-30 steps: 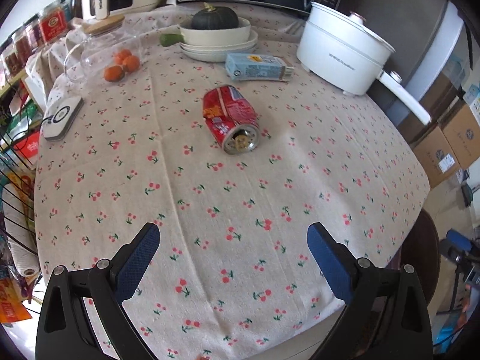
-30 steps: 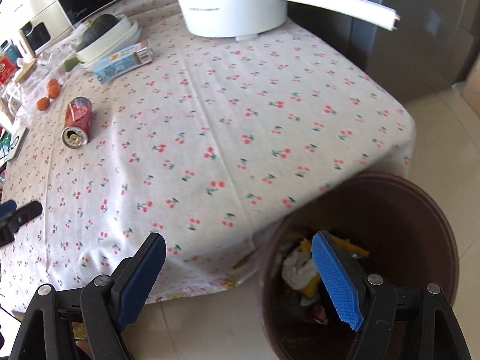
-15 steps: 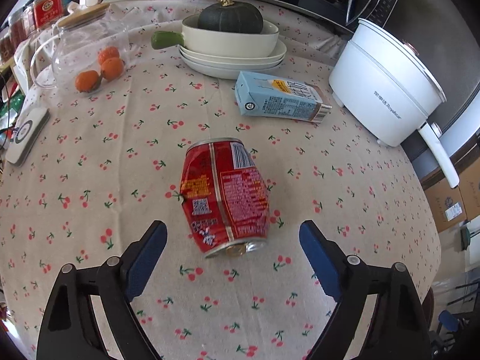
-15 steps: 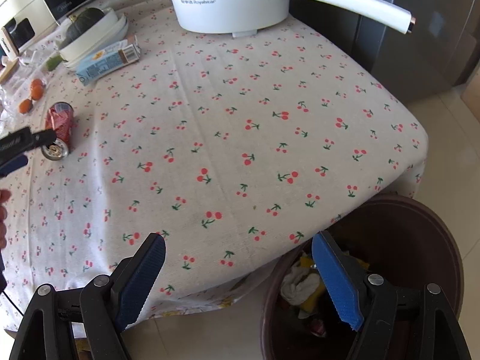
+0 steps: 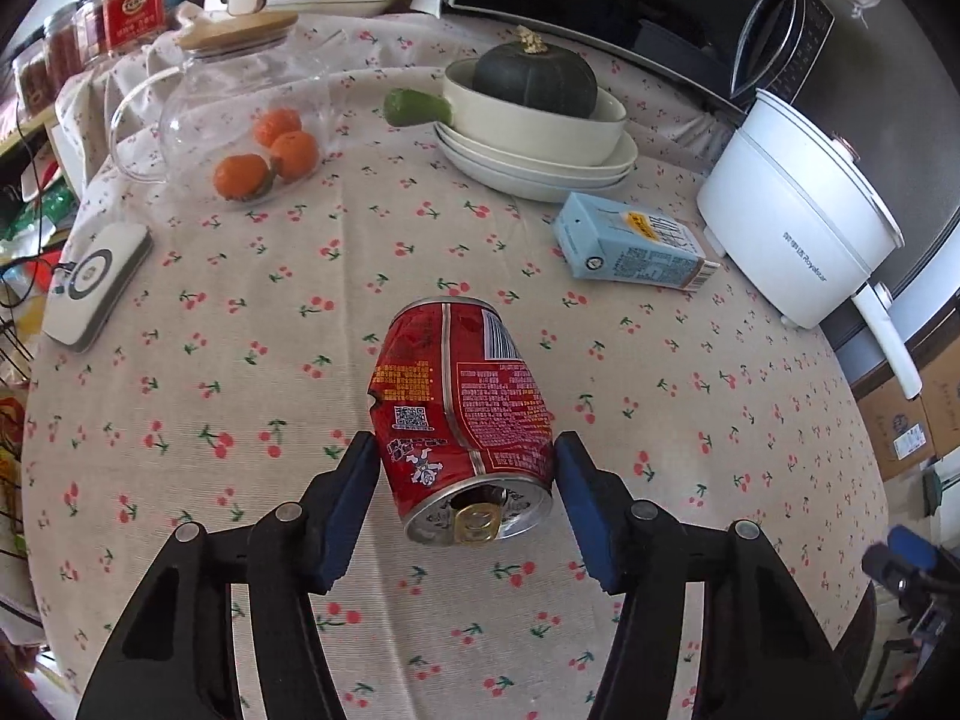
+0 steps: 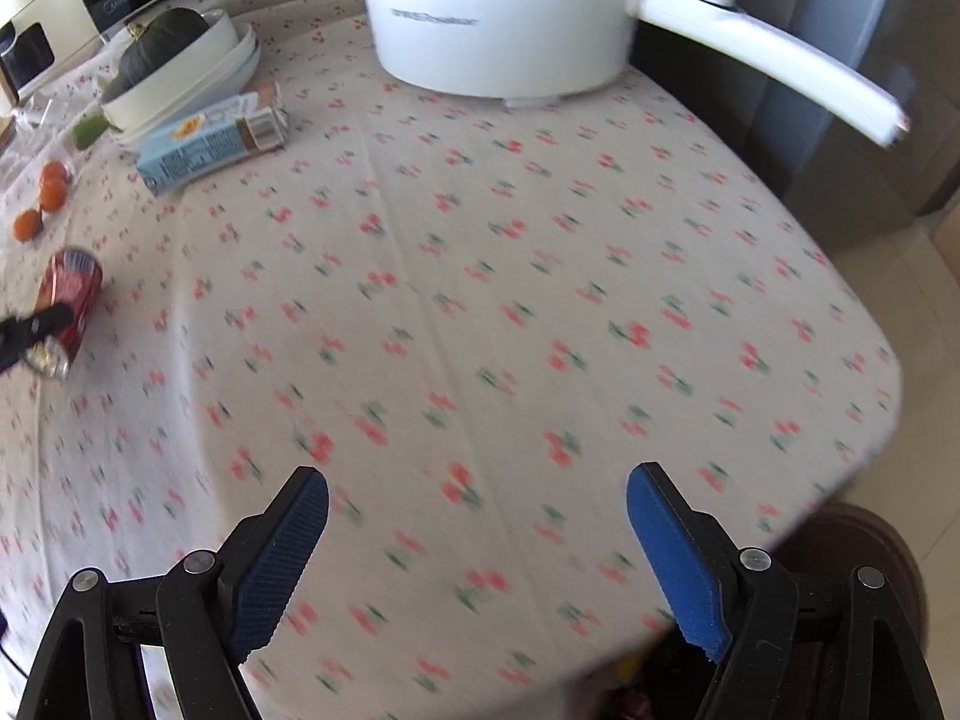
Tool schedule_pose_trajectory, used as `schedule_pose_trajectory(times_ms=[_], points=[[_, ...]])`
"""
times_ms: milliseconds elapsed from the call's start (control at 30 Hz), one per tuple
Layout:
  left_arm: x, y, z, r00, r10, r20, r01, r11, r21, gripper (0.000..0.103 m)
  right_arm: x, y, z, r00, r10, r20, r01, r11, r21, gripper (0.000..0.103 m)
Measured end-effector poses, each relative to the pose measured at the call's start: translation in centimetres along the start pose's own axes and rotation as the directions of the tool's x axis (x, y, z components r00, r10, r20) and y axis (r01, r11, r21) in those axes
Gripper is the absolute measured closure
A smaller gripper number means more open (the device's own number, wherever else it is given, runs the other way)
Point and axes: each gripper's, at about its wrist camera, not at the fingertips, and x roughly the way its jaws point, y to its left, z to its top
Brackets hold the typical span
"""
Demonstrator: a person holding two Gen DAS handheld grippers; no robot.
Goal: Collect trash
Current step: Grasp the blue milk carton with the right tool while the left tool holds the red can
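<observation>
A dented red drink can point(image 5: 462, 408) lies on its side on the cherry-print tablecloth point(image 5: 240, 420), its opened top toward the camera. My left gripper point(image 5: 467, 444) straddles its near end, jaws closing, with the blue pads right beside the can's sides and thin gaps showing. The right wrist view shows the same can point(image 6: 69, 306) far left with a black finger of the left gripper across it. A light-blue drink carton point(image 5: 630, 252) lies flat behind the can. My right gripper point(image 6: 478, 480) hangs over the cloth near the table's edge, jaws opening, nothing between them.
A brown bin point(image 6: 870, 546) stands on the floor below the table's right corner. A white electric pot point(image 5: 798, 216) with a long handle, stacked bowls point(image 5: 534, 138) holding a dark squash, a glass jar point(image 5: 240, 96) with oranges and a white device point(image 5: 96, 282) occupy the table.
My left gripper came forward and down over the can and narrowed around it. My right gripper moved from above the bin to over the tablecloth and widened slightly.
</observation>
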Motion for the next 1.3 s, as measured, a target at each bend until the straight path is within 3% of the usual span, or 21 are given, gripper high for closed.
schedule_pose_trajectory(times_ms=[200,300,400,467,567,667,833,967,1100,1133,1300], points=[[-0.5,3.3,0.8,1.0,-0.016,0.007,0.016,1.0,-0.026,0.041,2.8,8.1,6.3,0.989,0.142,0.047,-0.138,0.987,-0.088,0.001],[-0.4,4.5,1.4,1.0,-0.001,0.015,0.002,0.999,-0.034,0.041,4.4,11.3,9.0,0.986,0.149,0.076,-0.137,0.98,-0.145,0.001],[-0.2,6.0,2.1,1.0,-0.01,0.019,0.011,0.997,-0.074,0.041,6.3,13.5,11.6,0.987,0.152,0.048,-0.141,0.975,-0.17,0.001],[0.0,6.7,2.4,1.0,-0.017,0.019,0.019,0.995,-0.1,0.041,7.5,14.1,13.3,0.996,0.089,0.017,-0.087,0.989,-0.119,0.001],[0.2,7.5,2.6,0.999,-0.037,0.012,0.039,0.99,-0.136,0.041,8.9,14.4,15.5,0.991,0.132,-0.014,-0.132,0.991,0.026,0.001],[0.2,7.9,2.7,0.999,-0.05,0.015,0.052,0.986,-0.156,0.041,9.8,14.3,17.5,0.997,0.069,0.028,-0.072,0.99,0.124,0.001],[0.4,8.3,3.1,0.998,-0.052,0.02,0.054,0.984,-0.168,0.041,12.4,12.1,19.5,0.998,0.058,0.033,-0.065,0.944,0.322,0.001],[1.0,8.8,3.2,0.997,-0.071,0.01,0.072,0.977,-0.203,0.041,14.3,11.2,20.3,0.999,0.032,0.035,-0.044,0.91,0.413,0.01],[1.3,8.5,3.0,0.998,-0.066,0.005,0.066,0.98,-0.19,0.041,16.0,11.0,20.3,0.997,0.067,0.024,-0.071,0.875,0.478,0.013],[1.3,8.5,3.0,0.998,-0.063,0.004,0.063,0.981,-0.185,0.041,16.2,11.2,20.3,0.998,0.061,0.022,-0.064,0.876,0.479,0.014],[1.2,8.5,2.8,0.999,-0.046,-0.004,0.044,0.986,-0.162,0.041,16.2,12.8,19.3,0.999,0.032,0.029,-0.042,0.907,0.42,0.037]])
